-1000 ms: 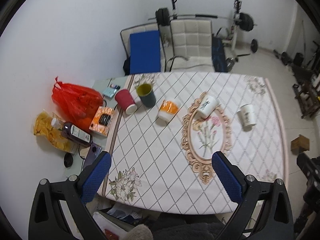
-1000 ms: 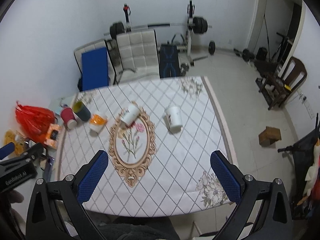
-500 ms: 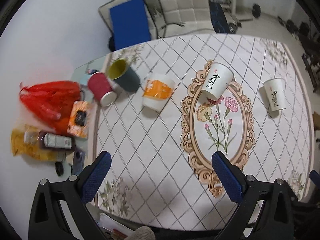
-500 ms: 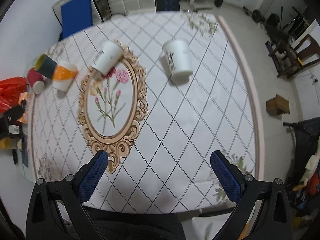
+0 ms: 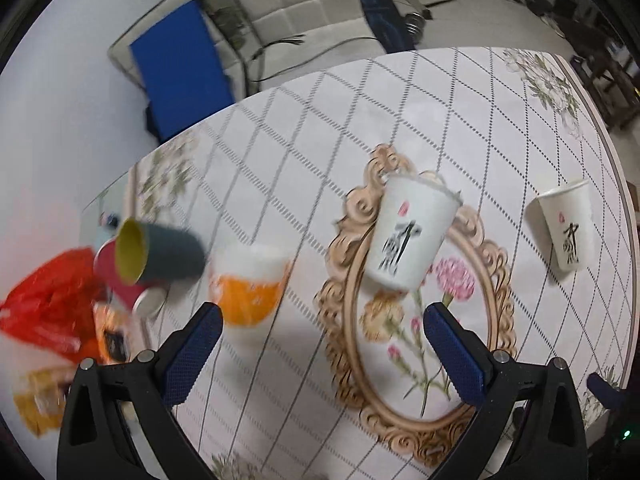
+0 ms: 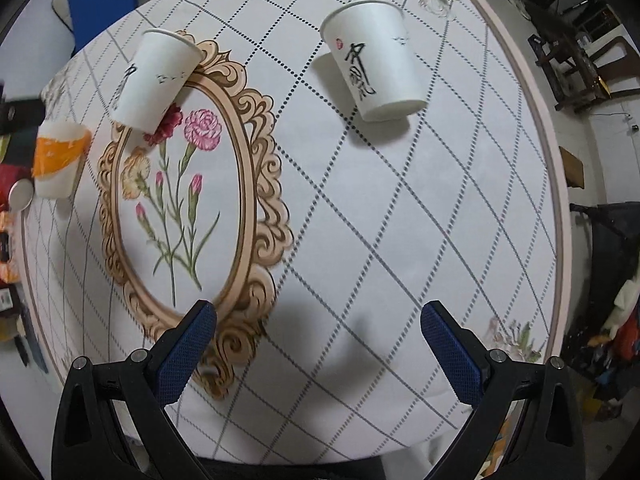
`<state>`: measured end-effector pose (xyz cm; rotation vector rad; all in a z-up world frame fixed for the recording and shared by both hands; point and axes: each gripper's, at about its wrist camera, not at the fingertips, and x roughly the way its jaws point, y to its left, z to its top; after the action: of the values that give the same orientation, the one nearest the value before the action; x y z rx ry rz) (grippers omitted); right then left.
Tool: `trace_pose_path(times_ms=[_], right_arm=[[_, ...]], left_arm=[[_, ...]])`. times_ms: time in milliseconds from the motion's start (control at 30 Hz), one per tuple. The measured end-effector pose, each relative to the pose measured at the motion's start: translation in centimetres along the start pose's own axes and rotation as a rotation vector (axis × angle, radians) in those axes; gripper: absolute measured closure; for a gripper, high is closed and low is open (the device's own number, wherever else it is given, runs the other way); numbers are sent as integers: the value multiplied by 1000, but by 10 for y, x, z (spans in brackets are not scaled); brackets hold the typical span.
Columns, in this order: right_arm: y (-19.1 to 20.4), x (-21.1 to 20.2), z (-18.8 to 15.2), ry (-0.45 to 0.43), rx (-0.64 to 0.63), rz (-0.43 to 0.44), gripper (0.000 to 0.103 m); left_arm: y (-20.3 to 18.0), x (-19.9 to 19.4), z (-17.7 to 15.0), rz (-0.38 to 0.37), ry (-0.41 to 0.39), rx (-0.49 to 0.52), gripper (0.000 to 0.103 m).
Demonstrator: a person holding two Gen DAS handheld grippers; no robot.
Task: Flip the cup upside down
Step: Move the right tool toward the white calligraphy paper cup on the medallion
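Several paper cups stand upright on the patterned tablecloth point(image 5: 280, 380). In the left wrist view, left to right: a red cup point(image 5: 120, 292), a dark grey cup with a yellow inside point(image 5: 160, 256), an orange-banded cup point(image 5: 248, 284), a white cup with black script point(image 5: 408, 240) on the oval floral frame, and a second white script cup point(image 5: 564, 224). My left gripper point(image 5: 320, 324) is open and empty, above the table between the orange and middle white cups. My right gripper point(image 6: 318, 324) is open and empty, well short of the white cup point(image 6: 372, 60); the other white cup point(image 6: 156, 80) and the orange cup point(image 6: 58, 160) also show there.
A red plastic bag point(image 5: 48, 304) and snack packets point(image 5: 36, 400) lie off the table's left side. A white padded chair point(image 5: 296, 12) and a blue board point(image 5: 180, 68) stand behind the table. The table's right edge point(image 6: 556, 200) drops to the floor with clutter point(image 6: 616, 320).
Both grippers have moved down and forward toward the table, so the cups look much larger. Both stay open. No cup has moved.
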<state>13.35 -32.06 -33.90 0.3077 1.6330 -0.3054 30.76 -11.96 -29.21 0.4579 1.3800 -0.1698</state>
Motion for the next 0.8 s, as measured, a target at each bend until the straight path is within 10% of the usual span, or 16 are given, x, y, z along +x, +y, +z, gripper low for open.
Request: trace_pose_path(times_ms=[700,800], right_arm=[[26,7,84,-12,43,14,0],[25,5,85,-5,51,12,0]], left_arm=[[-79,92,55,-121,131,370,6],[-80,105,59,-123,164,361,37]])
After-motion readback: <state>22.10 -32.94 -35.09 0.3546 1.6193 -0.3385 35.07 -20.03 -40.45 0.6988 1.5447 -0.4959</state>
